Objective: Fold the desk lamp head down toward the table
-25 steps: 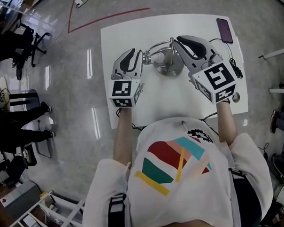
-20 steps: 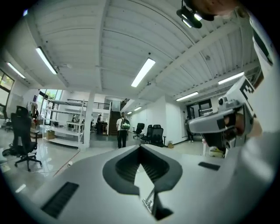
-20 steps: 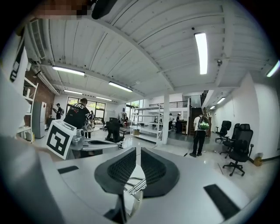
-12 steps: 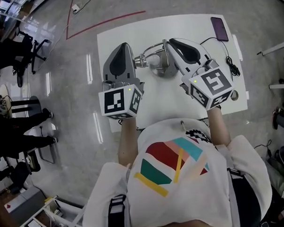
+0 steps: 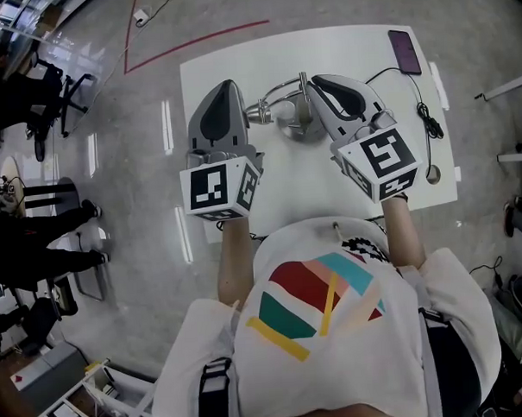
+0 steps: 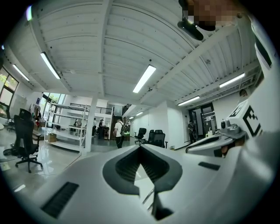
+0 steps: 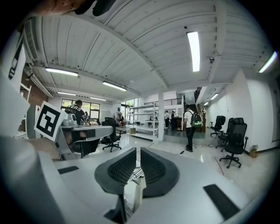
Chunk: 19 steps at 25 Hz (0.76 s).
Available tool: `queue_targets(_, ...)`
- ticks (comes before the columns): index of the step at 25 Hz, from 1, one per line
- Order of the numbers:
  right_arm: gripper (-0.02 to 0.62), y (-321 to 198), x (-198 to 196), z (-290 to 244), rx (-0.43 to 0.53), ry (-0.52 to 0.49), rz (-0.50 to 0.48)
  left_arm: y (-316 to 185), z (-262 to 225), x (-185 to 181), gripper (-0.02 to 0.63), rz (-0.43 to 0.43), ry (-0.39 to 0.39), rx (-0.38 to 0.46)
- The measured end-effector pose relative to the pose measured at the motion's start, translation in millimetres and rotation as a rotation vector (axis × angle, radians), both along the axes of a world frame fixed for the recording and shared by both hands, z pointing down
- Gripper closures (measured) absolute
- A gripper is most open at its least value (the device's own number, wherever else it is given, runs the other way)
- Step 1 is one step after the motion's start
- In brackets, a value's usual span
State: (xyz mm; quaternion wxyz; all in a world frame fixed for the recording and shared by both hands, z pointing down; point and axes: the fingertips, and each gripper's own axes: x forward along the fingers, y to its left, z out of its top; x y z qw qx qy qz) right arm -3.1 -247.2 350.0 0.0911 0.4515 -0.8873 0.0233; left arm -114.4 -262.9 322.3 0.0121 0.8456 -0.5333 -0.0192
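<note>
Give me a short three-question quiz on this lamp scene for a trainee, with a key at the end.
1. True or false: the phone lies at the far right corner of the table.
2. Pick one: what is between the jaws of the right gripper? A the lamp; B the phone; C nothing.
3. In one word: are the jaws of the left gripper apart or together?

Key
1. True.
2. A: a chrome rod of the lamp runs between the pads.
3. Together, with nothing held.
</note>
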Motion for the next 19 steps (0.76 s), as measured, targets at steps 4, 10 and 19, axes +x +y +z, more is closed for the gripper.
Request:
queue_targets(4,0.560,2.2,-0.7,0.3,0.001,0.005,-0.004,1.7,1.1,1.3,0.561,0.006,-0.002,-0.005)
queue_targets(10,0.560,2.7,1.4,-4.0,0.004,0.002,0.003,3.1,-0.4,1.4,0.561,0.012,0.002,-0.011)
queue_targets(19,0.560,3.4,2.8,1.5,0.003,0.010,0.003,2.6,4.1,1.7,0.561,0.012,0.006,-0.018)
